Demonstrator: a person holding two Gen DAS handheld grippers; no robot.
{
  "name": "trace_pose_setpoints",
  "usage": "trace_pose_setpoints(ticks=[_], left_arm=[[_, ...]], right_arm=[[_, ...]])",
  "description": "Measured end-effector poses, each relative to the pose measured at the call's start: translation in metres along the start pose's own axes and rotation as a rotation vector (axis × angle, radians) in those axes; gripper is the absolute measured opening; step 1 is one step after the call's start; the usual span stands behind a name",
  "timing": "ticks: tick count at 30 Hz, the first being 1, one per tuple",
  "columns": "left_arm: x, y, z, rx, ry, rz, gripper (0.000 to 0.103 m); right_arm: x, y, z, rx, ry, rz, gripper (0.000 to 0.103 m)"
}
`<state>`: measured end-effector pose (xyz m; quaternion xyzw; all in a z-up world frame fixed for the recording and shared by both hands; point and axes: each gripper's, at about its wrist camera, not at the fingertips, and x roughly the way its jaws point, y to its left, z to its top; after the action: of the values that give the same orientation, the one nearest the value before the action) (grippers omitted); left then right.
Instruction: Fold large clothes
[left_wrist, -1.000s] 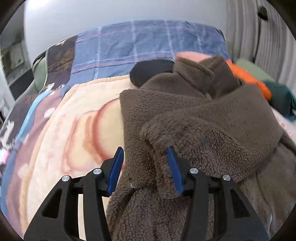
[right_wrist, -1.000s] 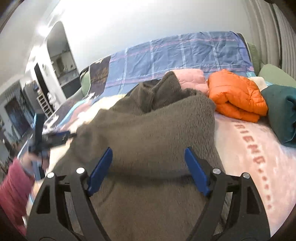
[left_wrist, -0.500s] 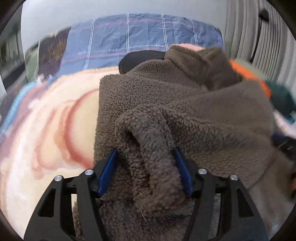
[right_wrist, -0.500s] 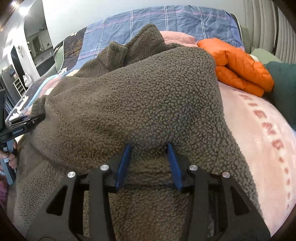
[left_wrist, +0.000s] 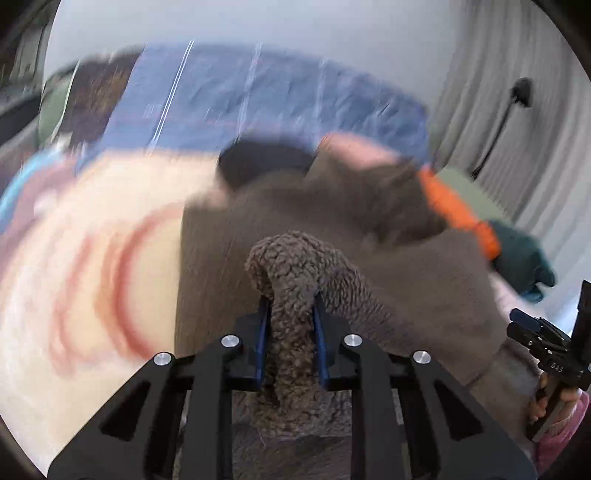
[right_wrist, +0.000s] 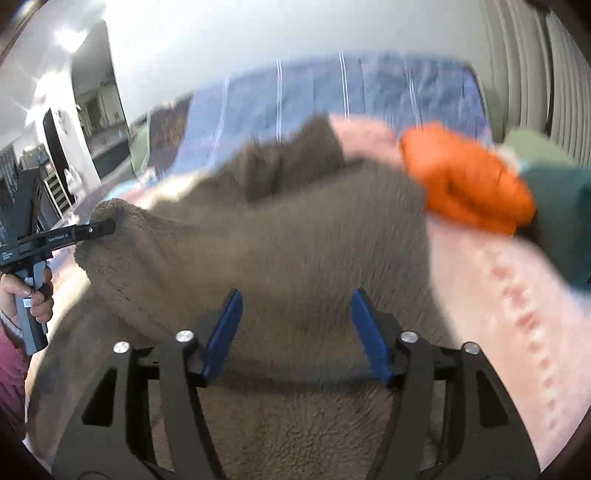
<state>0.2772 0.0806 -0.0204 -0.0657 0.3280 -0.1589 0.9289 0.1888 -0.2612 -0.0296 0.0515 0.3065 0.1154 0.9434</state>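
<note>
Brown fleece (left_wrist: 424, 288) lies on the bed (left_wrist: 110, 258), orange jacket (right_wrist: 465, 177) beyond it. Our left gripper (left_wrist: 289, 339) is closing, fingers clamped on a fleece fold; our right gripper (right_wrist: 295, 332) is opening, fingers apart, fleece between, unpinched. Mid-fold, we judge; next, carry the fold across.

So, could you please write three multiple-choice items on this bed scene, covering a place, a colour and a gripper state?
1. Where does the orange jacket lie?
A. beyond the brown fleece
B. on the floor
C. inside a basket

2. What colour are the gripper pads?
A. red
B. blue
C. yellow

3. What is the left gripper doing?
A. standing wide and empty
B. gripping the orange jacket
C. pinching a fold of fleece

Key: A, it sits on the bed past the fleece; B, both show blue; C, fleece bunches between its closing jaws.
</note>
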Motion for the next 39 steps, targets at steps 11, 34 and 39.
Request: trace_pose_setpoints(ticks=[11, 34, 39], left_arm=[[0.052, 0.004, 0.011, 0.134, 0.105, 0.182, 0.031], [-0.084, 0.055, -0.171, 0.053, 0.341, 0.039, 0.077], [-0.118, 0.068, -0.199, -0.057, 0.303, -0.094, 0.068]], right_arm=[[0.100, -0.020, -0.003, 0.063, 0.245, -0.109, 0.082], [-0.102, -0.118, -0.139, 0.325, 0.226, -0.004, 0.066], [-0.124, -0.112, -0.160, 0.388, 0.222, 0.108, 0.047]])
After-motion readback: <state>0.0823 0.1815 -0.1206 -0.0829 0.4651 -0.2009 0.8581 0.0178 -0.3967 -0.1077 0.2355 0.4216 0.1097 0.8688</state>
